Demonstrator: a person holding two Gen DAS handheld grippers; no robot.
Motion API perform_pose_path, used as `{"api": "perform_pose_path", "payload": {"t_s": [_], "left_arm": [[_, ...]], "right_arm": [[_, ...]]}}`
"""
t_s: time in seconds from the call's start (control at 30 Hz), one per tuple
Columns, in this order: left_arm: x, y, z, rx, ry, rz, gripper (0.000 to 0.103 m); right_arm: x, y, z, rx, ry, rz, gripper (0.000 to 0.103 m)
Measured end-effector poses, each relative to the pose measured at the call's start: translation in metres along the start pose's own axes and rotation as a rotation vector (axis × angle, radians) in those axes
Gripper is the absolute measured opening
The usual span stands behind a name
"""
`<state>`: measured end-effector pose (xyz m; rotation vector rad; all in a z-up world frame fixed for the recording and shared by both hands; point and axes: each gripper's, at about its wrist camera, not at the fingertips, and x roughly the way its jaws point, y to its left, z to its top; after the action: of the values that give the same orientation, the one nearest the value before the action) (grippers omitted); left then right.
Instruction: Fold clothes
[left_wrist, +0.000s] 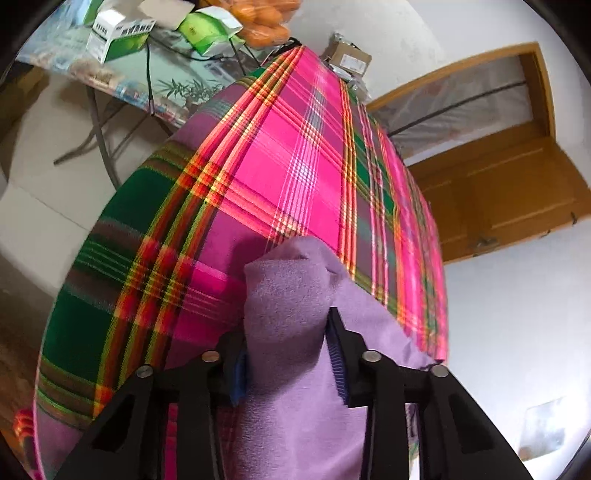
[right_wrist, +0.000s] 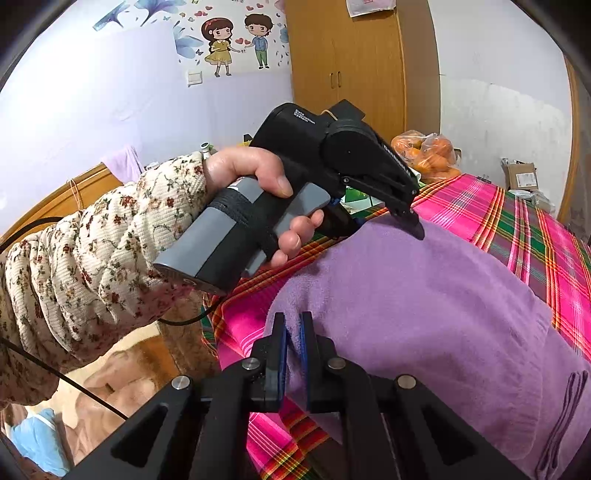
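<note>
A purple fleece garment (right_wrist: 424, 314) lies spread on a pink and green plaid sheet (right_wrist: 524, 221). In the right wrist view my right gripper (right_wrist: 293, 332) is shut on the garment's near left edge, with purple cloth pinched between its blue-padded fingers. A hand (right_wrist: 258, 173) in a floral sleeve holds my left gripper (right_wrist: 415, 225) at the garment's far edge. In the left wrist view the left gripper (left_wrist: 286, 332) is shut on a bunched fold of the garment (left_wrist: 288, 295), lifted a little over the plaid sheet (left_wrist: 295, 166).
A folding table (left_wrist: 122, 79) with green and white boxes (left_wrist: 118, 35) and a bag of oranges (right_wrist: 428, 155) stands beyond the sheet. A cardboard box (right_wrist: 521, 175) sits at the far corner. A wooden door (left_wrist: 498, 192) and a wardrobe (right_wrist: 351, 62) line the walls. A black cable (right_wrist: 55, 376) trails below the sleeve.
</note>
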<state>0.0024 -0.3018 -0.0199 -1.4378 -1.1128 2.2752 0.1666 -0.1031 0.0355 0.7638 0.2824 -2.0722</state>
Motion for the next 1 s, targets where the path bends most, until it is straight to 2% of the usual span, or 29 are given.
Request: {"api": "perform_pose_path", "payload": {"t_s": [0.17, 0.53, 0.83, 1.0], "left_arm": [[-0.003, -0.006, -0.003, 0.024, -0.016, 0.025, 0.023], [-0.02, -0.05, -0.001, 0.076, -0.052, 0.055, 0.022], [-0.033, -0.096, -0.011, 0.11, -0.092, 0.015, 0.022], [-0.039, -0.126, -0.021, 0.157, -0.11, -0.034, 0.022]], "right_arm": [[-0.005, -0.001, 0.001, 0.0, -0.011, 0.003, 0.007], [-0.041, -0.011, 0.005, 0.023, -0.108, -0.019, 0.007], [-0.084, -0.022, 0.001, 0.075, -0.186, -0.021, 0.007], [-0.11, -0.026, -0.003, 0.091, -0.239, -0.03, 0.007]]}}
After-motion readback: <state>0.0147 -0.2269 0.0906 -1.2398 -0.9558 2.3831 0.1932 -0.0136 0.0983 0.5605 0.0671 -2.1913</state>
